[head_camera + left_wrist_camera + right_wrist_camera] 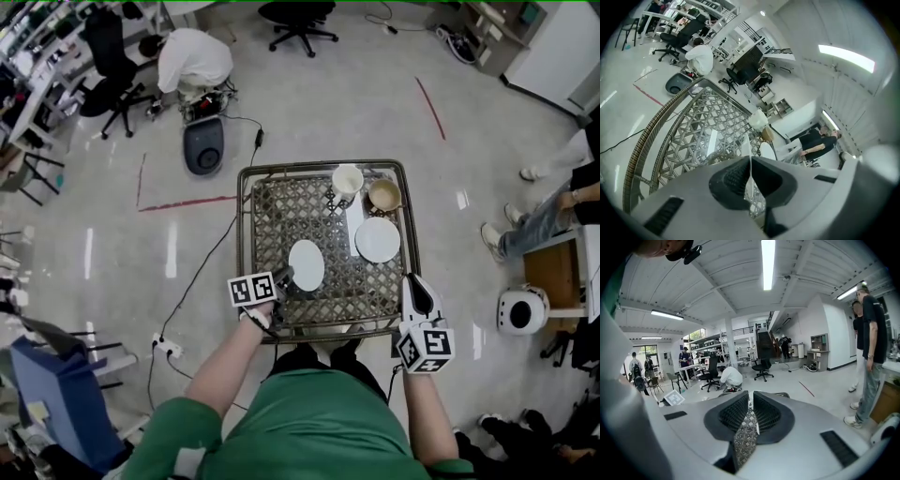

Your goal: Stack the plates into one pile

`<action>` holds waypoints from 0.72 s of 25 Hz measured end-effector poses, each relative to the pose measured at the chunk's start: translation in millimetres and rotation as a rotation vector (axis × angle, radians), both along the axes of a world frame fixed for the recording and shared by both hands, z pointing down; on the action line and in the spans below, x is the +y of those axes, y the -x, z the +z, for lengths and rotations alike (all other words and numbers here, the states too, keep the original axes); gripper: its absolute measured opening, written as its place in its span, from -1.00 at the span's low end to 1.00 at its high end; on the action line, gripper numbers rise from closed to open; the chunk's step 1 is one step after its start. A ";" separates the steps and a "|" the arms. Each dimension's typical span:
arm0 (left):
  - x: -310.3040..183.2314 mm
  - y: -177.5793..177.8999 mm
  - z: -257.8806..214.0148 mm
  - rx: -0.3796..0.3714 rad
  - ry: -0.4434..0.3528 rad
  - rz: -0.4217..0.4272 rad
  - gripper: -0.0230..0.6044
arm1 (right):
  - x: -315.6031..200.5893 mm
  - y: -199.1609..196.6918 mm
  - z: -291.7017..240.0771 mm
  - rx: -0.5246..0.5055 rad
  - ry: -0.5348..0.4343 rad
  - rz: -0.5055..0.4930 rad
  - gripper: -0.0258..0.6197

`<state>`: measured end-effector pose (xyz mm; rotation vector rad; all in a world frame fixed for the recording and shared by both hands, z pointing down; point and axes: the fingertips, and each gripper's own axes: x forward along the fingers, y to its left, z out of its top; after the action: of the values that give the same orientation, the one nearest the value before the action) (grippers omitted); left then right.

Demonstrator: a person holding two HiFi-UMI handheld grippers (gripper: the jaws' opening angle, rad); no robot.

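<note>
Square brown desk [272, 220]: rough, open-woven wicker. White round plate [307, 264]: smooth, softly glossy, ceramic-looking. Pale grey floor [328, 103]: polished, reflective.

Wicker table [272, 223], white plate [377, 240], cup [347, 178], tan bowl [383, 195] (far right corner)

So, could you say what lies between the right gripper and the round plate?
Just bare woven tabletop between right gripper and round plate, in the head view.
</note>
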<state>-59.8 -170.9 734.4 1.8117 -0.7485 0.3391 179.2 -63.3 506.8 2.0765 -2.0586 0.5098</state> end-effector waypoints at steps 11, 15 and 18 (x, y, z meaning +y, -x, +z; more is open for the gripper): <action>4.1 -26.5 -40.3 0.079 -0.056 -0.047 -0.83 | 6.1 -27.8 -6.8 -0.025 -0.016 -0.008 -0.76; 2.8 -55.4 -49.2 0.102 -0.062 -0.035 -0.83 | 13.2 -50.1 -5.9 -0.033 -0.016 0.012 -0.77; 1.0 -79.9 -52.5 0.112 -0.067 -0.013 -0.83 | 20.4 -68.9 -4.7 -0.037 -0.014 0.033 -0.77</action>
<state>20.1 -169.8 681.8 1.8720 -0.7003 0.2042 248.1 -42.9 502.1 2.1282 -2.0566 0.5453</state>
